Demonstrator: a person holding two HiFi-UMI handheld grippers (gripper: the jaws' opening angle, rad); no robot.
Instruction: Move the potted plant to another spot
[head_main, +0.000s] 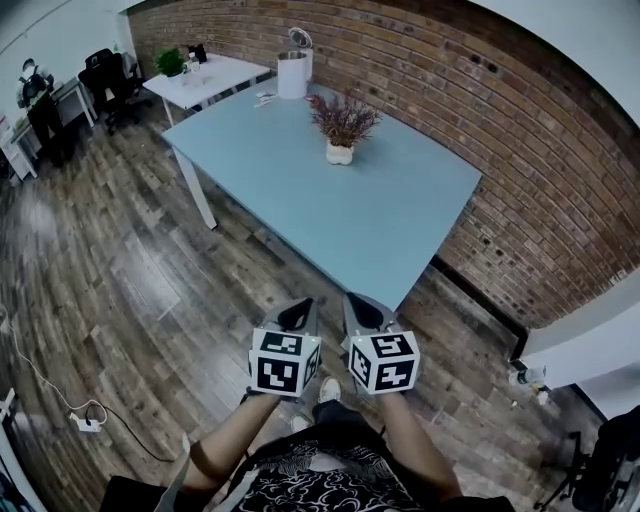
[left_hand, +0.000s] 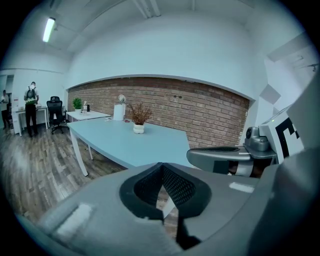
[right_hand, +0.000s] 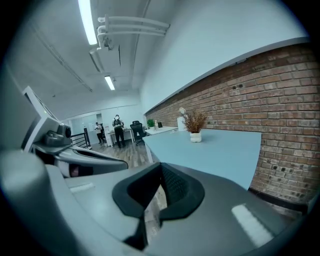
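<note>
The potted plant (head_main: 341, 128) has dry reddish-brown stems in a small white pot and stands upright on the light-blue table (head_main: 370, 230), toward its far side near the brick wall. It also shows small in the left gripper view as the potted plant (left_hand: 139, 118) and in the right gripper view as the potted plant (right_hand: 194, 125). My left gripper (head_main: 296, 312) and right gripper (head_main: 364, 308) are held side by side over the wood floor, short of the table's near corner and far from the plant. Both are shut and hold nothing, as the left gripper (left_hand: 161, 167) and right gripper (right_hand: 161, 167) show close up.
A white cylindrical container (head_main: 293, 72) stands at the table's far end. Beyond it is a white desk (head_main: 205, 78) with a green plant (head_main: 170, 62), black office chairs (head_main: 110, 80) and a person (head_main: 38, 100). A brick wall (head_main: 520, 170) runs along the right. A cable and power strip (head_main: 85, 420) lie on the floor.
</note>
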